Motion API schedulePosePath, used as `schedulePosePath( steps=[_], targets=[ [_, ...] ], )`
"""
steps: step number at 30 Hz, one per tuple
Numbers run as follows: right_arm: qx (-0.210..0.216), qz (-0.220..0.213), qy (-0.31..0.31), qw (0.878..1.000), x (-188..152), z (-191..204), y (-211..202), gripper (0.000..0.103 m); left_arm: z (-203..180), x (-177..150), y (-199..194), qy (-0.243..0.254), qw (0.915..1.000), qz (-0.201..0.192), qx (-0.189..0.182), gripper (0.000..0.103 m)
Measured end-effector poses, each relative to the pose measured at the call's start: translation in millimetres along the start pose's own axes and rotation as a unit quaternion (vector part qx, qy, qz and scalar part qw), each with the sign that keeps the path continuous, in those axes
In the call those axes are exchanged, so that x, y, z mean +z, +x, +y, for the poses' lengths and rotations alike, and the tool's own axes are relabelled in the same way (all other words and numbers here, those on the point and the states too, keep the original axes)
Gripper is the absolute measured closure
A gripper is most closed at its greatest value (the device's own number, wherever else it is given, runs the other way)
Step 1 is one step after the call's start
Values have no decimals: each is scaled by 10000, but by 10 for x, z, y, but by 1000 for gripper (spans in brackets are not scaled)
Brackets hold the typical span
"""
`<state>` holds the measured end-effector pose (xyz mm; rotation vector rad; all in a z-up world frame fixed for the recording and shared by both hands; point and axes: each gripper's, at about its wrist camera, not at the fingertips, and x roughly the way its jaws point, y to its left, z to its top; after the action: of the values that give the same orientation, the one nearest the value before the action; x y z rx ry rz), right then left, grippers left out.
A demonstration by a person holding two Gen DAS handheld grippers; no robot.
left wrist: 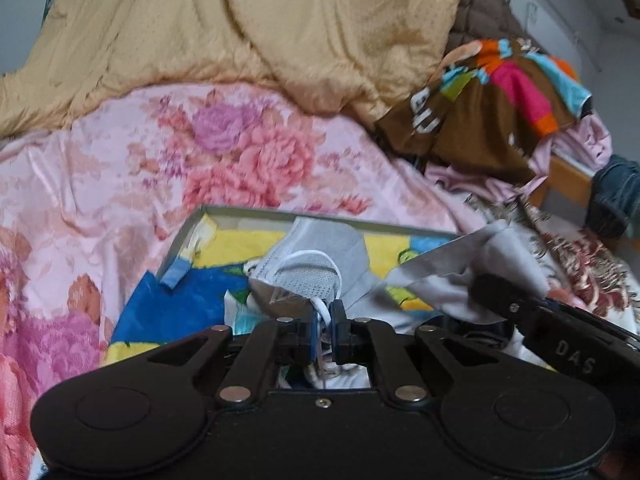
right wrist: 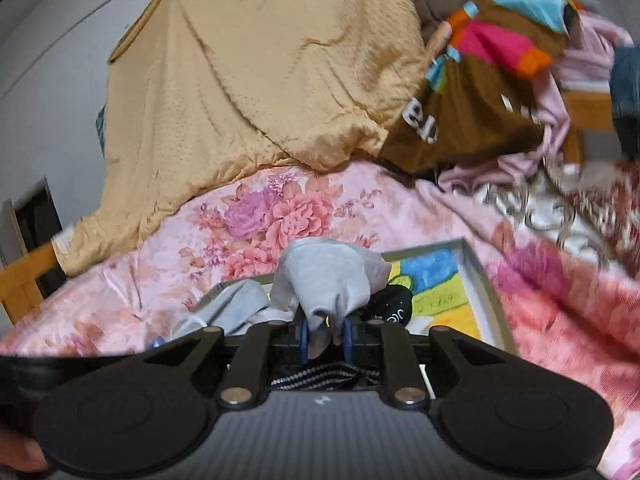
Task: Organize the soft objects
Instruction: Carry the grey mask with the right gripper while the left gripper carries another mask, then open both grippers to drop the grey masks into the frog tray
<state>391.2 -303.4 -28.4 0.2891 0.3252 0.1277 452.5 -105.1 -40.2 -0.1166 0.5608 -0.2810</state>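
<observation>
The left gripper (left wrist: 325, 322) pinches the white loop of the face mask (left wrist: 316, 258), which lies over the box (left wrist: 182, 242) toward 12 o'clock, while the right gripper (right wrist: 325, 338), at 3 o'clock, probably grips a gray cloth (right wrist: 328, 276).

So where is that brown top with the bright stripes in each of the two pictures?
Left wrist view: the brown striped top lies at the upper right, on the heap beside the tan quilt.
Right wrist view: the brown striped top is again at the upper right, though blurred.
Shared landmark: the tan quilt, just left of the top in both views.
</observation>
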Motion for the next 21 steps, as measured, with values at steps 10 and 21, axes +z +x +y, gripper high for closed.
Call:
schedulePosePath(
  steps=[10, 21],
  targets=[
    [27, 116, 299, 9995, 32, -122, 16, 41, 77, 48, 65, -246, 9989, 347, 197, 83],
    [102, 350, 713, 9968, 61, -313, -26, 15, -49, 72, -89, -170, 9987, 327, 341, 47]
  ],
)
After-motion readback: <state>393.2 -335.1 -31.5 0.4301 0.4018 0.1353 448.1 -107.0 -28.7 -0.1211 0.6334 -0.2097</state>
